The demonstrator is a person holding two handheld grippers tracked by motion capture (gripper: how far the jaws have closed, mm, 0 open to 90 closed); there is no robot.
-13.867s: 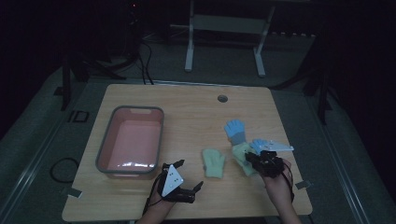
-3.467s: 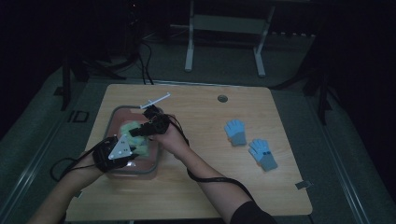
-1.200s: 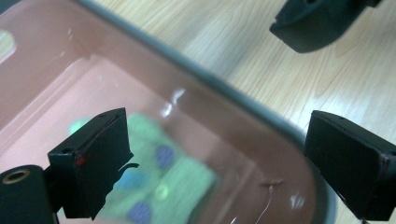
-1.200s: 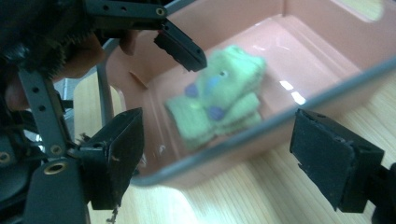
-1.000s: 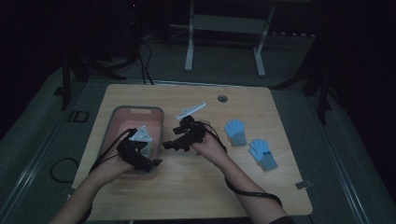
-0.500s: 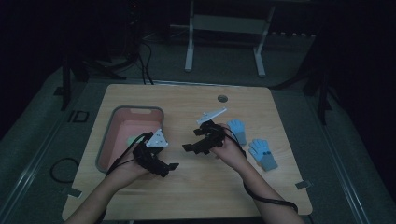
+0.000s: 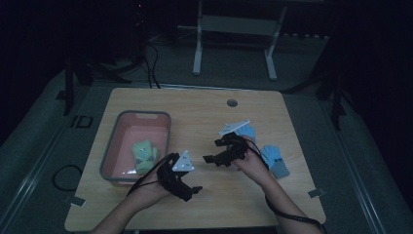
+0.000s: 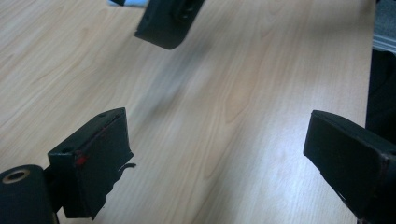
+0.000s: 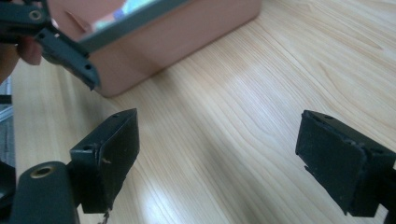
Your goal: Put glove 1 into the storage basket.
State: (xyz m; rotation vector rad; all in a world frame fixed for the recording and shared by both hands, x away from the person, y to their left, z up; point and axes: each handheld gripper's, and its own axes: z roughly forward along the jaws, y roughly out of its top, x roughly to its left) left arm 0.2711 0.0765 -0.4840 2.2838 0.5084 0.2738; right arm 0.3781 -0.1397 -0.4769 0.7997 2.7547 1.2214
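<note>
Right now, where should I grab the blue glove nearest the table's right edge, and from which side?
Grip the blue glove at its cuff end, toward the person, coming straight down with the right gripper, which is open. It seems to lie flat, so a pinch of the fabric from above likely works best.

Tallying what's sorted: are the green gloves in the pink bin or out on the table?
In. The green gloves lie on the floor of the pink bin, inside its rim.

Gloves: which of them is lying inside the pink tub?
The green glove. It rests in the pink tub, whereas both blue gloves lie on the bare table further right.
</note>
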